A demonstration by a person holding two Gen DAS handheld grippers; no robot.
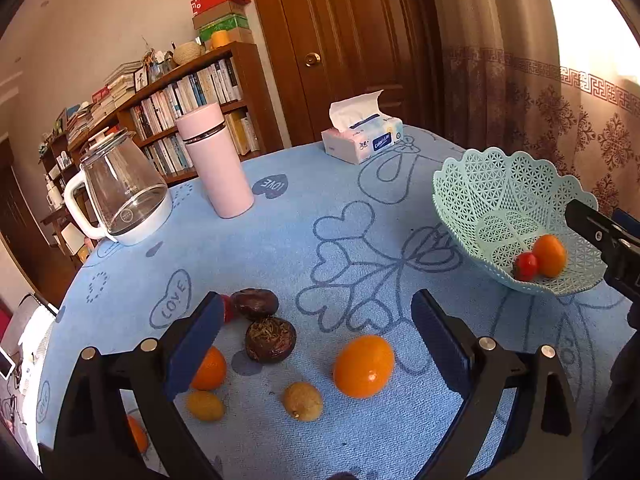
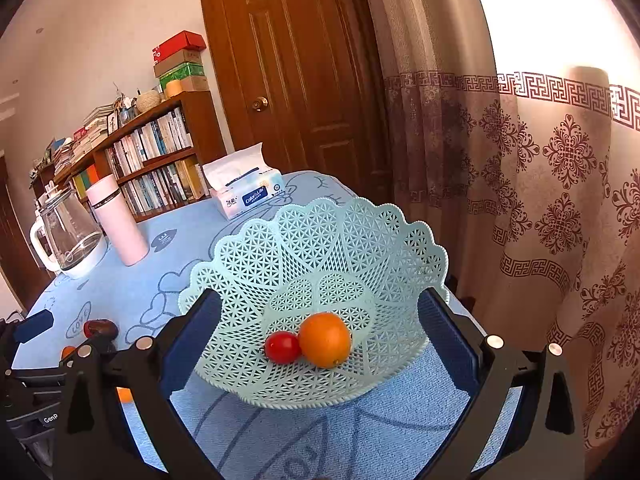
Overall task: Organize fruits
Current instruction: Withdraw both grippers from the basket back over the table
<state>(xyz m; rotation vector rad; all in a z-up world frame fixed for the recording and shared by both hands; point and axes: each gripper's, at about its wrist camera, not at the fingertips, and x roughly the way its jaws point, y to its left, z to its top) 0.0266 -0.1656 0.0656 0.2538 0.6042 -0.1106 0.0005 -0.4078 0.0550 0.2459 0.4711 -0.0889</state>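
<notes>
1. Both jaws stand wide apart and hold nothing: the left gripper [image 1: 316,344] hangs low over the loose fruit, and the right gripper [image 2: 320,340] faces the mint basket [image 2: 360,240], its fingers on either side of it.
2. Inside the basket an orange [image 2: 325,339] touches a red tomato [image 2: 282,346].
3. On the blue tablecloth [image 1: 320,200], between the left fingers, lie another orange [image 1: 363,365], two dark passion fruits [image 1: 270,339] and a yellowish longan [image 1: 303,401].
4. Further back stand a pink flask [image 1: 214,160], a glass kettle [image 1: 120,196] and a tissue pack [image 1: 362,140], well apart from the fruit.
</notes>
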